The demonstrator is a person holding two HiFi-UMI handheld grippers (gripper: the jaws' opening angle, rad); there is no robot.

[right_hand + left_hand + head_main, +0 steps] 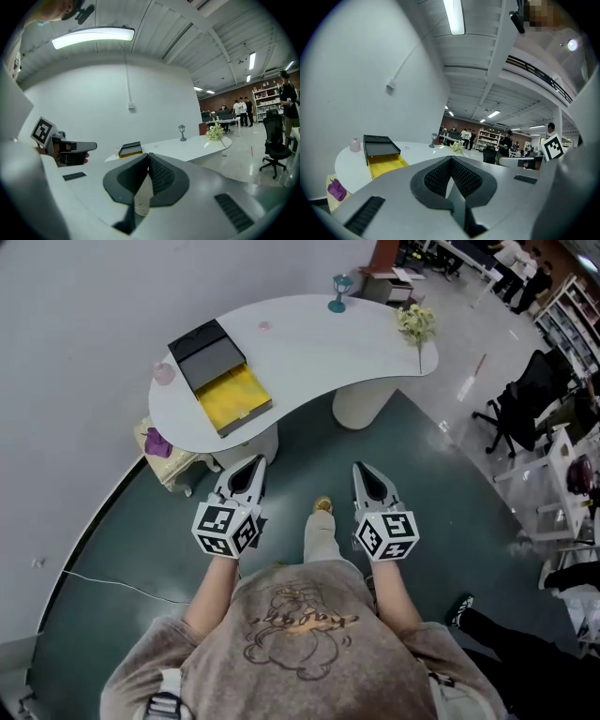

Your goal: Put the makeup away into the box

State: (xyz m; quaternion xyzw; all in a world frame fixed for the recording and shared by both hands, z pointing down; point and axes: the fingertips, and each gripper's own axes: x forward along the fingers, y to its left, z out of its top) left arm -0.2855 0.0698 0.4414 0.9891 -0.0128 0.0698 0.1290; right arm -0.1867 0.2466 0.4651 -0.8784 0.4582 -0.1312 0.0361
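Note:
A black box with its yellow drawer pulled out [223, 381] [382, 153] [131, 149] stands on the left end of a white curved table [319, 343]. A small pink bottle [164, 373] [355, 145] sits beside the box, and a tiny pink item [264, 325] lies further back. My left gripper [253, 463] [451, 159] and right gripper [361, 468] [148, 155] are held side by side over the floor, short of the table and pointing at it. Both have their jaws together with nothing between them.
A teal lamp figure [339, 292] and a bunch of pale flowers [417, 324] stand on the table's far side. A cream stool with a purple thing on it [161, 444] sits under the left end. An office chair [511, 413] is at right; a cable [112, 583] crosses the floor.

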